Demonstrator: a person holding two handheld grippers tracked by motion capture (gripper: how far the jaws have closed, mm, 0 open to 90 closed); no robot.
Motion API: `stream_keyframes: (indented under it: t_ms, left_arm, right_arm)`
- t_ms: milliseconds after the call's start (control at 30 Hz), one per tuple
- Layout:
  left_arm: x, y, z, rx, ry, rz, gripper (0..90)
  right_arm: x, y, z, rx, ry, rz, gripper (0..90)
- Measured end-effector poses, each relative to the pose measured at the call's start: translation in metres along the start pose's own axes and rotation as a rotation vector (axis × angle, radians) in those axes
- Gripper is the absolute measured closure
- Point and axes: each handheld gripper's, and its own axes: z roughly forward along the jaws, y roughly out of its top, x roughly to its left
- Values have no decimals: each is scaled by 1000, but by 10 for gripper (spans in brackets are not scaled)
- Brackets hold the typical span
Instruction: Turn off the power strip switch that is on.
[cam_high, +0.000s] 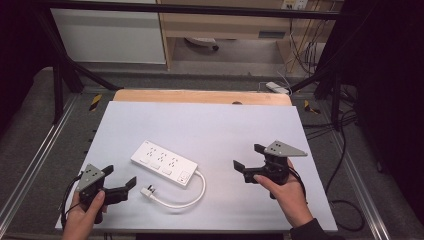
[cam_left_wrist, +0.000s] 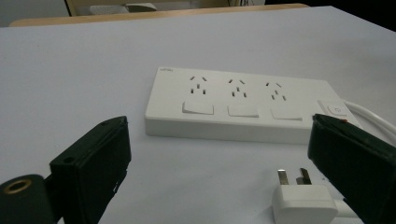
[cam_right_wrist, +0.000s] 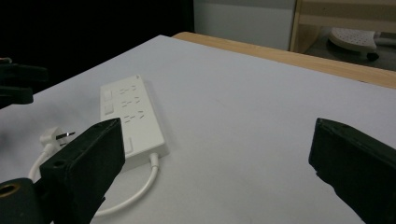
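here the power strip (cam_high: 164, 162) lies flat, its plug (cam_high: 147, 191) loose beside it.

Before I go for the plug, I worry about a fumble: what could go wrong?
The plug lies flat with prongs toward the strip, so the open left gripper may slide it instead of gripping it. Its looped cable could drag the strip once lifted. The right gripper is open and far from the strip, not steadying it.

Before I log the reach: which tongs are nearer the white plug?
Left. The left tongs sit just beside the plug, open; the right tongs hover farther off, past the power strip's cable end.
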Motion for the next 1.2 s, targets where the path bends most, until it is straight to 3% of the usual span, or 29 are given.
stream_keyframes:
  t_ms: [567, 967, 1200]
  left_arm:
    - [7, -2, -3, -9, 15, -14, 59]
    - [15, -4, -8, -16, 29, -31, 59]
    - [17, -5, -9, -21, 30, -38, 59]
  right_arm:
    - [6, 6, 5, -14, 47, 7, 73]
    - [17, 12, 19, -16, 82, 9, 108]
    - [26, 15, 30, -15, 105, -2, 175]
